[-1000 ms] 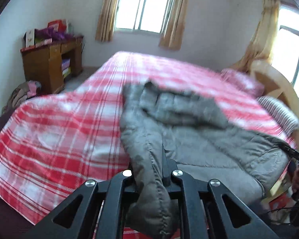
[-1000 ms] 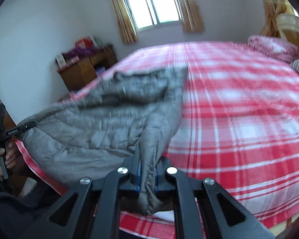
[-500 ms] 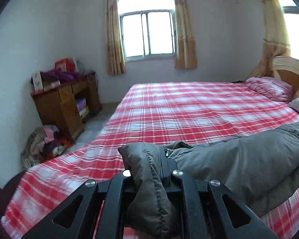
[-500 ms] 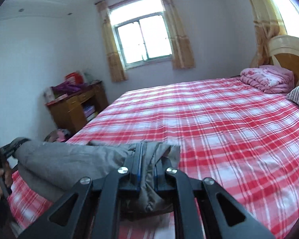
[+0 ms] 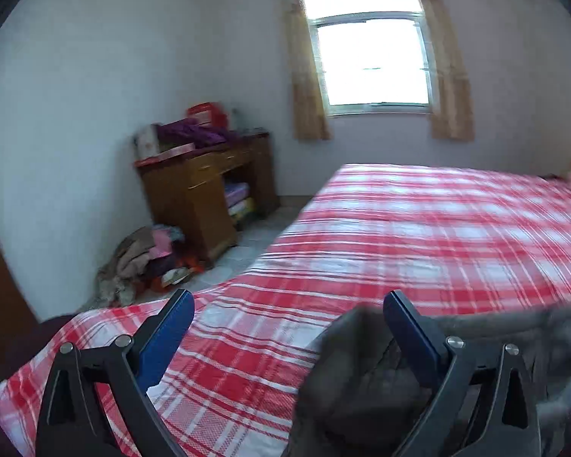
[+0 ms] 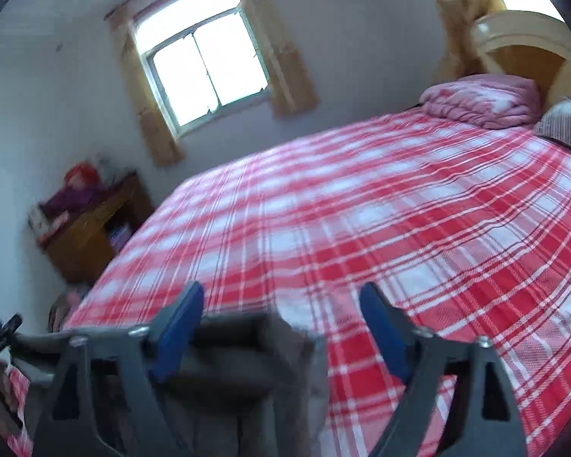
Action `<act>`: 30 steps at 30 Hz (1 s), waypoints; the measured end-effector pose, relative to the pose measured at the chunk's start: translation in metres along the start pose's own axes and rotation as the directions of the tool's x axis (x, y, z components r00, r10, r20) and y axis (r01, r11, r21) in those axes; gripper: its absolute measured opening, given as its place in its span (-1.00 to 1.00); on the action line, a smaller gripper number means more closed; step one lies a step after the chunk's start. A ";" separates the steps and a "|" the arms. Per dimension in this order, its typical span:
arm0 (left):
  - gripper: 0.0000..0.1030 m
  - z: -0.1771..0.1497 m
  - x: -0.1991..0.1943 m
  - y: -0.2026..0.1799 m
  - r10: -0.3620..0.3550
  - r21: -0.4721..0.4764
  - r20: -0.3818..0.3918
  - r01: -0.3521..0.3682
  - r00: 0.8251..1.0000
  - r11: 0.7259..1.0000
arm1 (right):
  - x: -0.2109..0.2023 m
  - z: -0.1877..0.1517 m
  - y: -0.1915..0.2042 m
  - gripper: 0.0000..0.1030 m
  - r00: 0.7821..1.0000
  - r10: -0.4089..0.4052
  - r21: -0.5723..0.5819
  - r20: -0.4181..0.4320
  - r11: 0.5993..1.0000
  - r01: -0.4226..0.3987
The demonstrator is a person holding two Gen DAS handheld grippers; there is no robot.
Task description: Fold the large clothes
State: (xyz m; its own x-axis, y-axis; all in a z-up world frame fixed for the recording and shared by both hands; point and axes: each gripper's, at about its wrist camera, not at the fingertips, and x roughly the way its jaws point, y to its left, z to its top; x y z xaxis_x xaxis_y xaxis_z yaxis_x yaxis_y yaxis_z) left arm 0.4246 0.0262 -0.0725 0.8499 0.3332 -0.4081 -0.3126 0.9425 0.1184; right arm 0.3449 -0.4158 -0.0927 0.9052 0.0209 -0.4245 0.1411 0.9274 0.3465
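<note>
Two tools let go at once over a red-plaid bed: the left tool and right tool are both opening, fingers spread wide and pressing on nothing. A grey padded jacket lies bunched at the bed's near edge, its cloth slumped loosely between each tool's fingers. Judging by that doubled-up heap, one fold seems laid down; squaring its edges and any further folds appear still to come.

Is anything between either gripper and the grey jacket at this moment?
Nothing visible. Left gripper and right gripper are both opening, with the grey jacket lying loose between their fingers on the plaid bed.
</note>
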 end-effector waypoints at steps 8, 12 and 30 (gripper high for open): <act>0.94 -0.011 -0.044 -0.049 0.043 0.092 0.125 -0.055 0.991 0.994 | -0.006 -0.005 0.077 0.71 0.997 -0.055 -0.215 0.047 0.974 0.064; 0.94 -0.034 -0.038 -0.105 0.024 0.307 0.146 -0.068 0.989 0.949 | 0.016 -0.032 0.125 0.70 0.998 0.011 -0.310 -0.068 0.950 -0.032; 0.96 -0.071 0.104 -0.117 0.096 0.246 -0.238 -0.036 0.967 0.969 | 0.113 -0.075 0.112 0.70 0.972 -0.112 -0.357 -0.205 0.934 0.032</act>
State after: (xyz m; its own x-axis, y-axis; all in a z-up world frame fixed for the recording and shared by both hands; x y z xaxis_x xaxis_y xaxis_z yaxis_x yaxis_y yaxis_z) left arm 0.5198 -0.0513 -0.1931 0.6906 0.4060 -0.5985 -0.2289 0.9077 0.3517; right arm 0.4327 -0.2817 -0.1644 0.7825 -0.0069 -0.6227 0.0179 0.9998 0.0114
